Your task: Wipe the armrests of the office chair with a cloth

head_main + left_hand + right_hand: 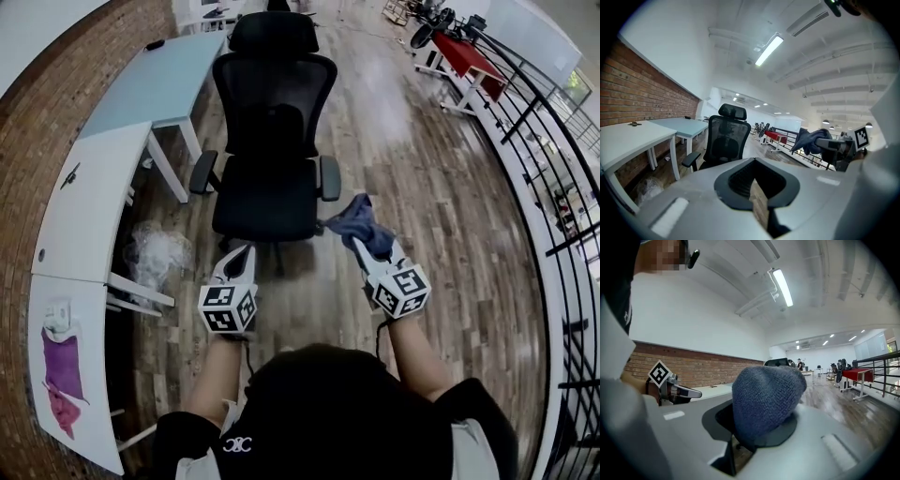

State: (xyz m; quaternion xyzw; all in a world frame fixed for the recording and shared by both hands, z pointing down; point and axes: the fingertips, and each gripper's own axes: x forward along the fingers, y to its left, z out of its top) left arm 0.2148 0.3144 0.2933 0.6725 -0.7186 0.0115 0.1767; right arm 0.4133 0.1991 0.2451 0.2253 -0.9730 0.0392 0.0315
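The black office chair [270, 141] stands in front of me on the wood floor, seat towards me. Its left armrest [203, 173] and right armrest [329, 176] are both bare. My right gripper [363, 246] is shut on a dark blue cloth [362, 221], held just right of the seat's front corner and below the right armrest. The cloth [766, 397] bulges out over the jaws of the right gripper [754, 434]. My left gripper [241, 253] is shut and holds nothing, hovering near the seat's front edge. The left gripper [757, 190] points at the chair [725, 140].
White desks [94, 202] and a pale blue desk [159, 80] line the brick wall on the left, close to the left armrest. A clear plastic bag [155, 251] lies under them. Purple cloths [61, 367] lie on the near desk. A black railing [553, 187] runs along the right.
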